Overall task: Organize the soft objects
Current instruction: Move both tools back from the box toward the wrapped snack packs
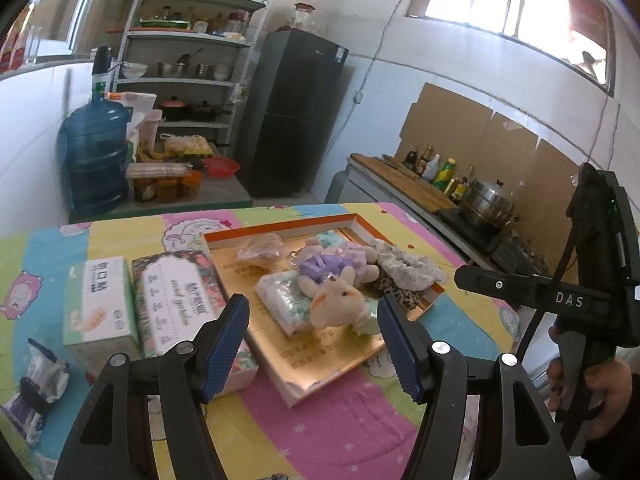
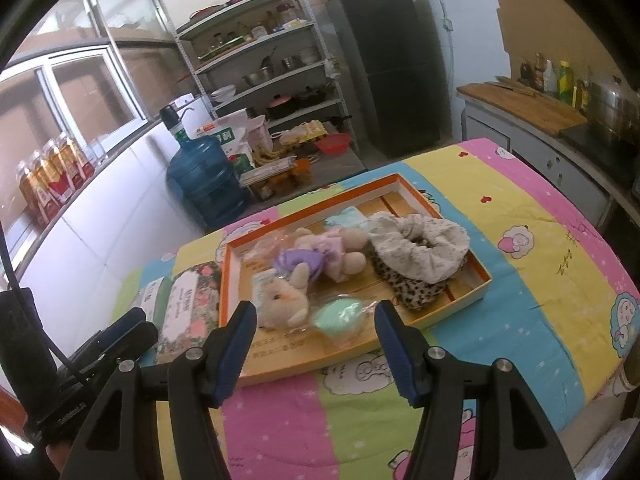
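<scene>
orange-rimmed tray [image 2: 404, 179] | lilac-dressed plush [image 2: 320, 256] | leopard-print cloth [image 2: 420, 292] | possibly mint pouch [image 2: 340, 316]

The right gripper [image 2: 316, 320] hangs over the near edge of an orange-rimmed tray [image 2: 444, 216], its blue-padded fingers [image 2: 394, 340] spread wide with nothing between them. In the tray a beige plush rabbit [image 2: 282, 304] lies at the near left, touching a mint-green round item in clear wrap [image 2: 340, 316]. Behind them lies a plush doll in a purple dress [image 2: 324, 256]. To the right, a white lacy fabric ring [image 2: 420, 248] rests on a leopard-print cloth [image 2: 416, 292]. The tray sits on a striped cartoon tablecloth [image 2: 540, 240]. A floral tissue box [image 2: 184, 308] lies just left of the tray. The left gripper [image 2: 120, 332] shows at the lower left, its jaw state unclear.
</scene>
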A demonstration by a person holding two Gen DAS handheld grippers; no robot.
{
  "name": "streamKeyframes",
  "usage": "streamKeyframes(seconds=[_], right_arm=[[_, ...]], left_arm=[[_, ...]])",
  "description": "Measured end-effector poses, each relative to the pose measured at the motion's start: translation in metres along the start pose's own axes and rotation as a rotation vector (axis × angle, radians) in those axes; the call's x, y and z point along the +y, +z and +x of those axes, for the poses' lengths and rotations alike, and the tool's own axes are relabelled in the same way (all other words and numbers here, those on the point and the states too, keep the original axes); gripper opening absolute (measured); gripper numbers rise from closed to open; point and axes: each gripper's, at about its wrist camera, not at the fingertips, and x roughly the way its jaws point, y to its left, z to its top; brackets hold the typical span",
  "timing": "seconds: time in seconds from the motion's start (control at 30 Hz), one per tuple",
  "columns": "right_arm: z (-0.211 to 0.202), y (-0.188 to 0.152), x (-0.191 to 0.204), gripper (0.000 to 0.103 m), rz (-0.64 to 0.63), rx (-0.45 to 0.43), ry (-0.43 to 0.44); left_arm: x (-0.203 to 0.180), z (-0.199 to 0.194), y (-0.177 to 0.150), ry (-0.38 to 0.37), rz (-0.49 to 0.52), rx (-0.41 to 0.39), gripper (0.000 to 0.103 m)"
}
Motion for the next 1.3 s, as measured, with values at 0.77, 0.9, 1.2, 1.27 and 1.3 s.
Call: streamKeyframes(seconds=[0.77, 0.9, 1.2, 1.27, 1.3], right_arm=[[-0.017, -0.045, 0.095, 0.061, -0.099, -0.017, 0.050], [-0.014, -0.052, 0.115, 0.061, -0.127, -0.007, 0.082], [-0.002, -0.063, 0.160, 0.061, -0.205, 0.021, 0.163], [0.000, -0.066, 0.169, 0.061, -0.226, 0.029, 0.184], [0.002, -0.067, 0.174, 0.061, -0.238, 0.036, 0.200]], left_arm=[[0.054, -0.075, -0.022, 0.011, 0.006, -0.041, 0.068], [0.070, -0.092, -0.028, 0.041, -0.010, -0.052, 0.068], [0.108, -0.131, -0.042, 0.126, -0.048, -0.083, 0.068], [0.114, -0.137, -0.046, 0.142, -0.057, -0.086, 0.068], [0.119, -0.141, -0.048, 0.152, -0.064, -0.088, 0.068]])
